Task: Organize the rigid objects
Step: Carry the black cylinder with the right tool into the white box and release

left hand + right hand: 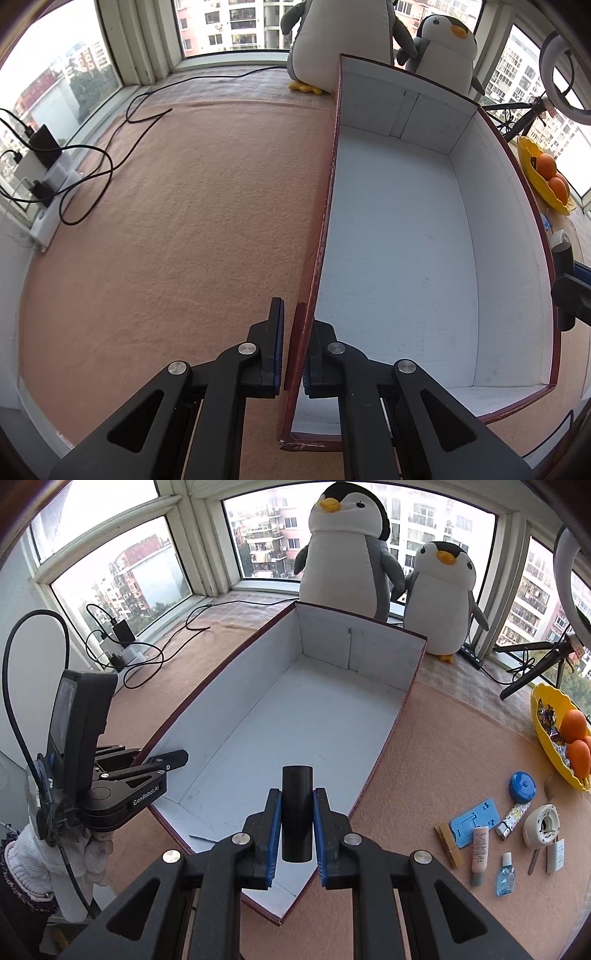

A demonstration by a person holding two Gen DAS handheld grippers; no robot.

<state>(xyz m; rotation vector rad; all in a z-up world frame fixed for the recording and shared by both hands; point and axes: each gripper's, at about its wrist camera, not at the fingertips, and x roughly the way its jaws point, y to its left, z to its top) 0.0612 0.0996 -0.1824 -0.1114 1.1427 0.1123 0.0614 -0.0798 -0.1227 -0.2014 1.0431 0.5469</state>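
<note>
Hovering over the empty box (280, 716) whose near wall the left tongs (293, 354) pinched, the right tongs (296, 834) clamped a black cylinder (297, 812), seemingly smooth, which could slip and roll if released high.

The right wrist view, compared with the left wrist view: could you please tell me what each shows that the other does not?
Only the right wrist view shows the small items laid out on the mat and the black cylinder fully, clamped in the right gripper.

Only the left wrist view shows the left gripper close up, its fingers shut on the box's left wall.

Both show the empty white-lined box, two plush penguins, the yellow fruit bowl and the charger cables.
</note>
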